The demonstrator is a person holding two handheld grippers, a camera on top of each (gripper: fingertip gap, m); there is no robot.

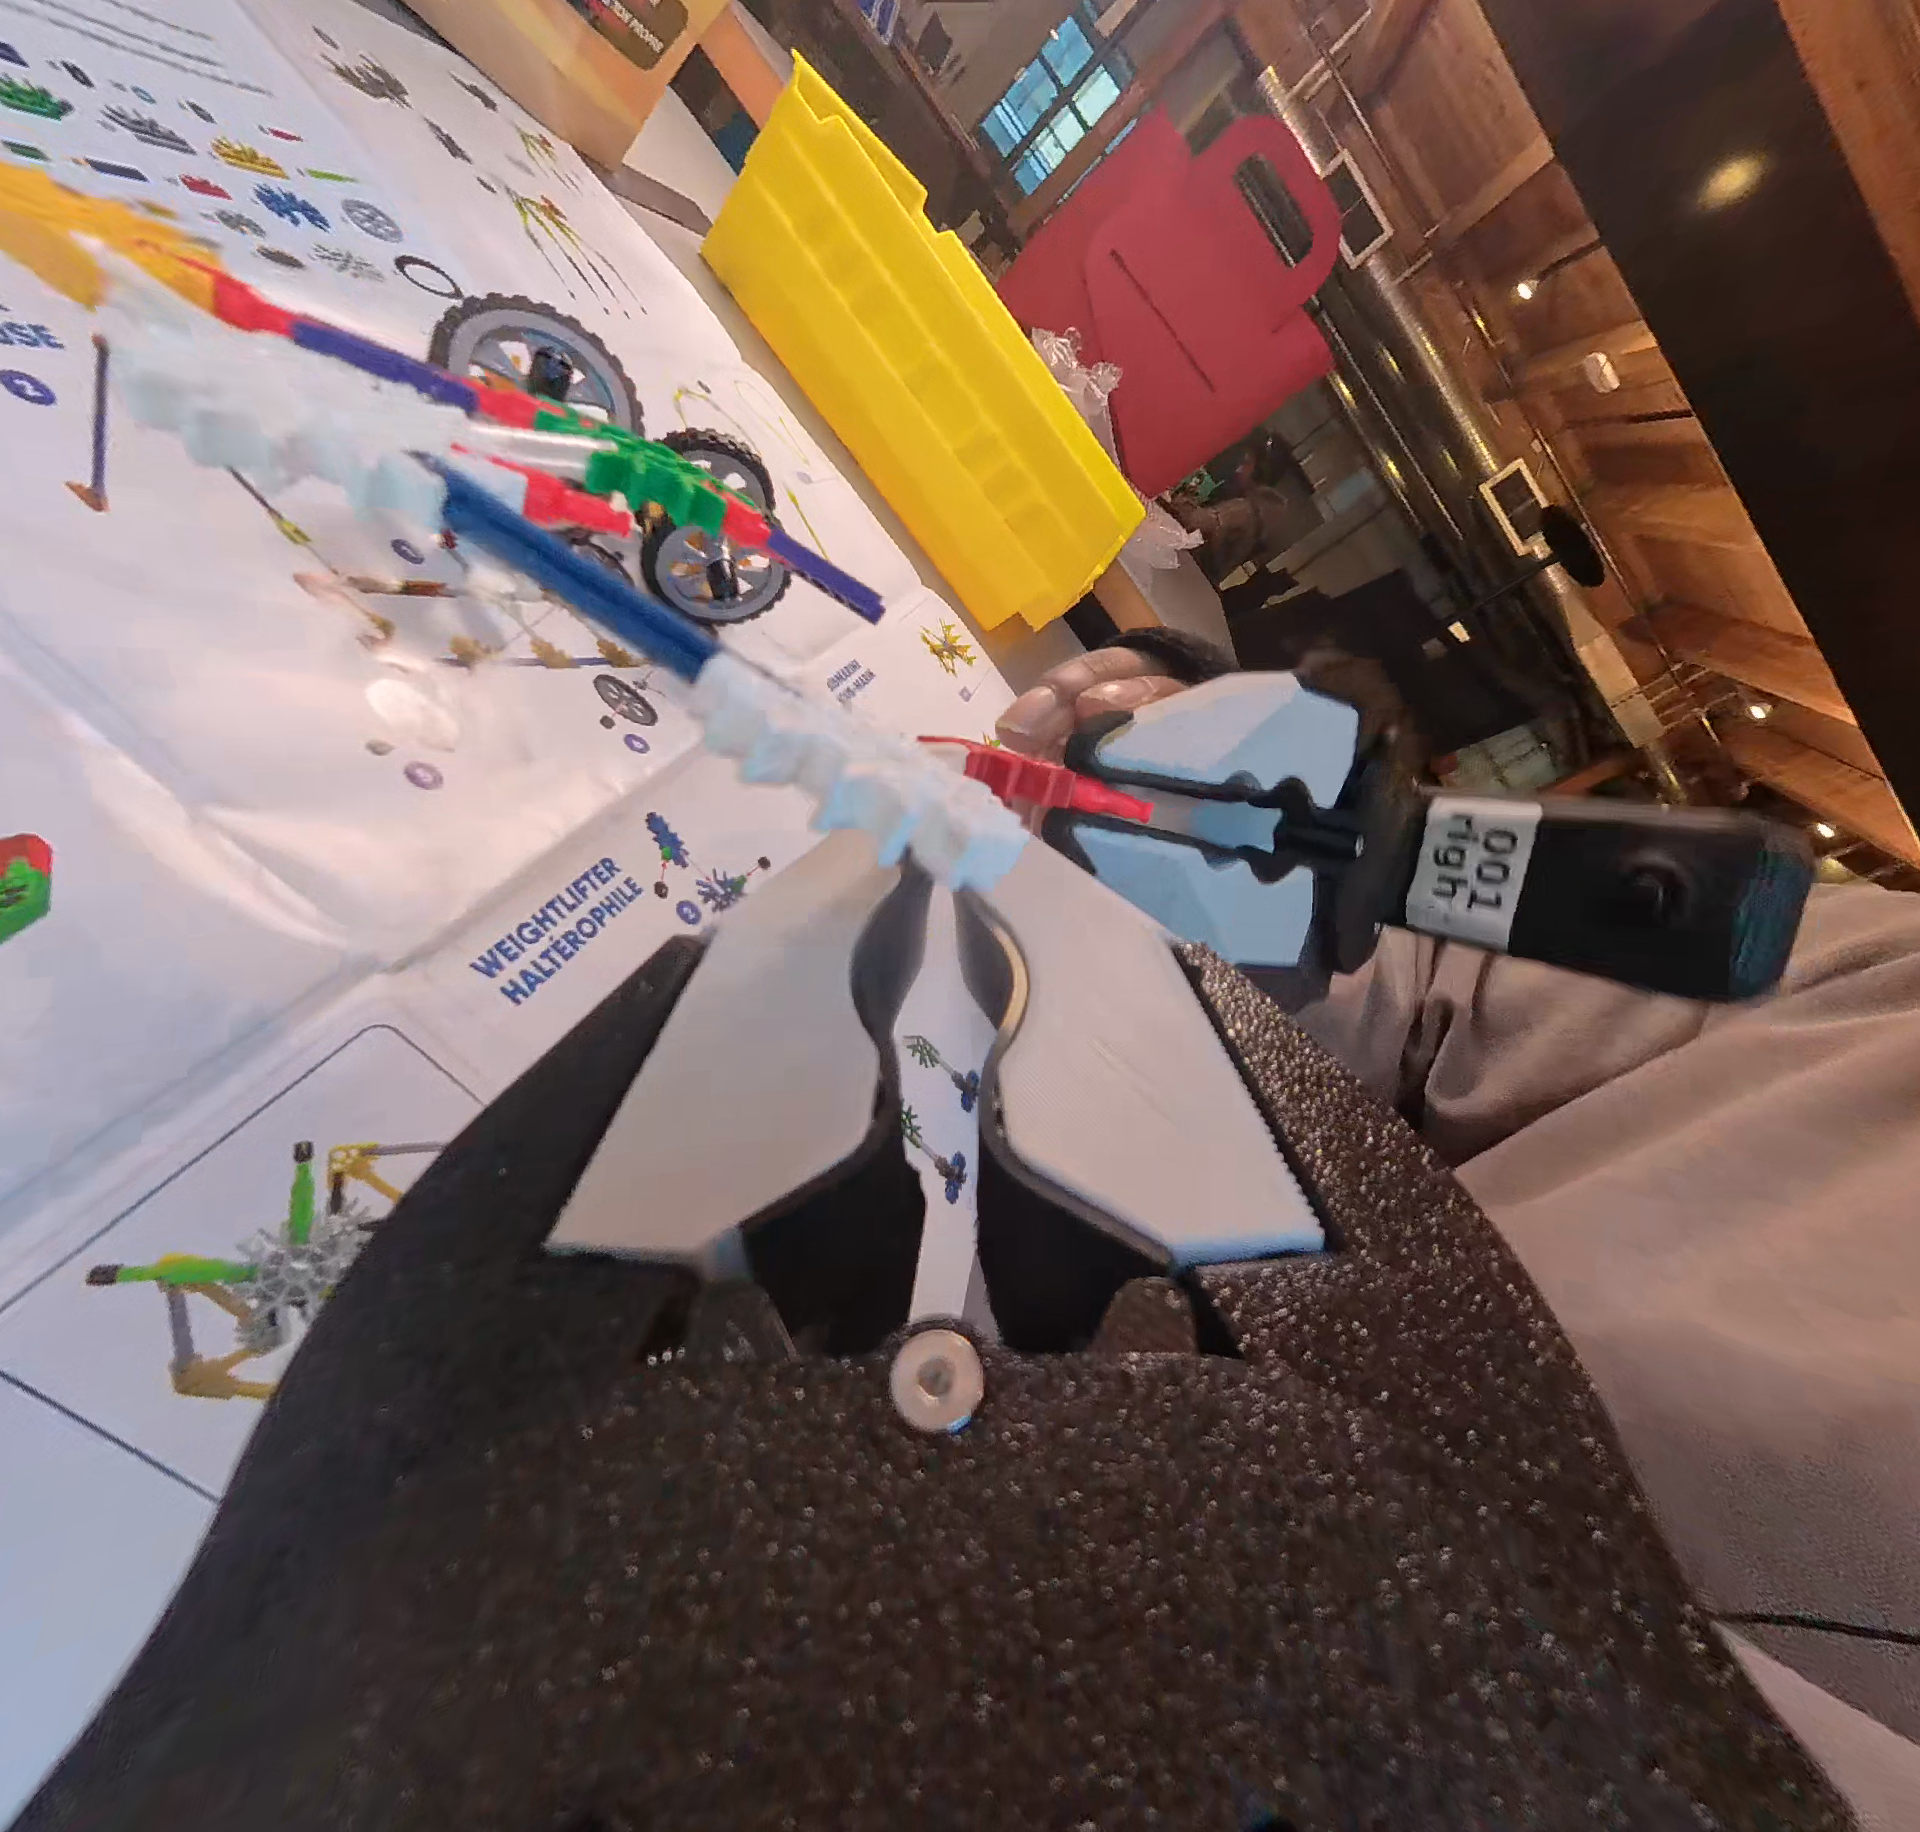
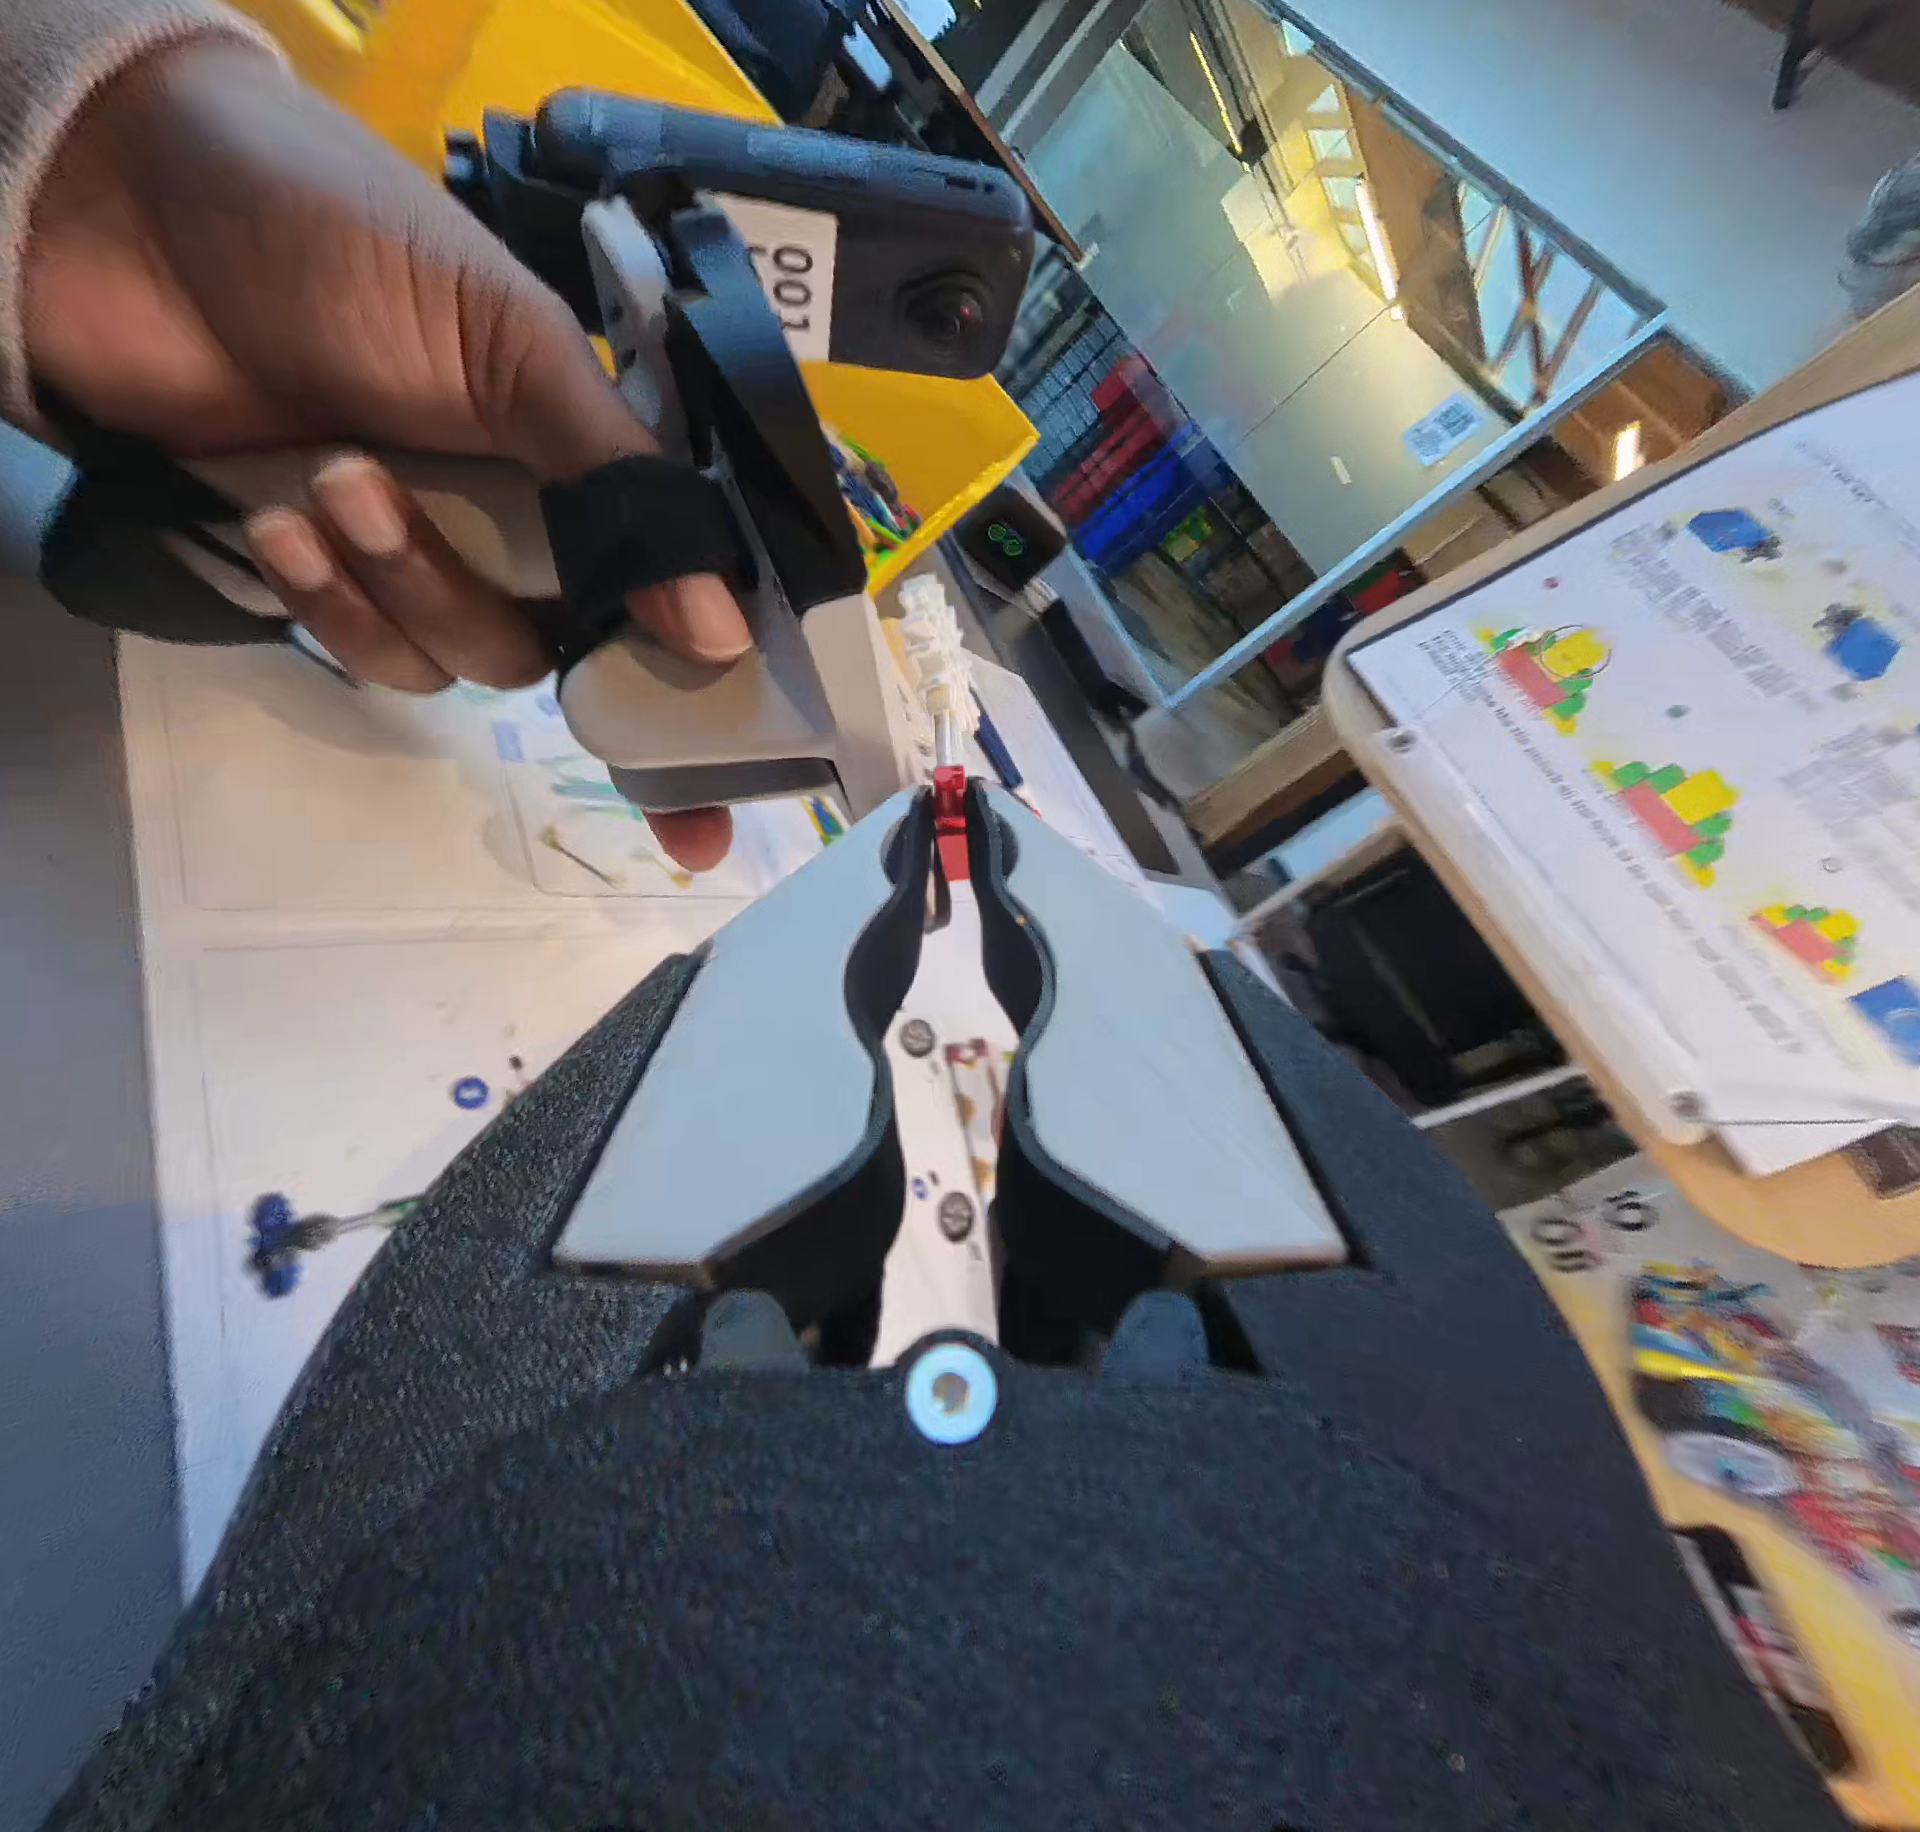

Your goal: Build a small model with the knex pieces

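**Two hand-held grippers meet at a toy build**

The black, bumpy body of the left hand-held gripper (image 1: 940, 878) is closest to us. Its fingers are closed on a white snowflake-shaped piece (image 1: 883, 795) at the end of a long toy build (image 1: 540, 473) made of rods. That holds the build up over the instruction sheet (image 1: 312, 743) on the bench.

The right hand-held gripper (image 2: 948, 826) is closed on a small red rod (image 2: 948, 816). The rod's tip is right at the white piece, in line with it, so the rod looks aimed at a slot.

A yellow bin (image 1: 914, 348) sits behind on the bench. A wheeled toy (image 1: 623, 452) rests near the build.
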